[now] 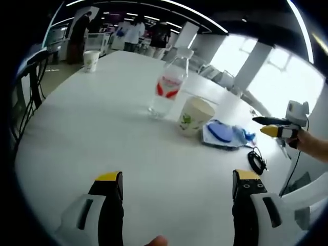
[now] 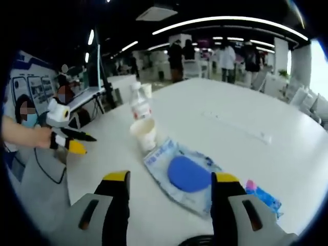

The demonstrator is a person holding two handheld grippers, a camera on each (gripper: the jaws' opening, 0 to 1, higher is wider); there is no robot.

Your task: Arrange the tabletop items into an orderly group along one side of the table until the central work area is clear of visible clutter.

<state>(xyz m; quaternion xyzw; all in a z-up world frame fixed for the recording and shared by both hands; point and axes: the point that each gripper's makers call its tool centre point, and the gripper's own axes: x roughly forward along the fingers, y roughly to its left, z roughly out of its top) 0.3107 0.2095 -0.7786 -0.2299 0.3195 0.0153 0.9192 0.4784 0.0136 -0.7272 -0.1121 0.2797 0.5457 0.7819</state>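
Left tongs stand released at the bottom of the left gripper view, jaws wide apart over bare white counter, holding nothing. Above them, mid-frame, a clear water bottle with a red label stands upright, a paper cup just beside it to the lower right, then a plastic pouch with something blue inside. A second paper cup sits well apart at upper left. A black cord lies at the right.

Right tongs are likewise released in the right gripper view, jaws straddling the near end of the pouch. Behind it stand the cup and bottle. A small blue-and-pink packet, possibly a wrapper, lies at lower right.

The risk, I judge: dragging the pouch could nudge the light cup into the tall bottle and topple both.
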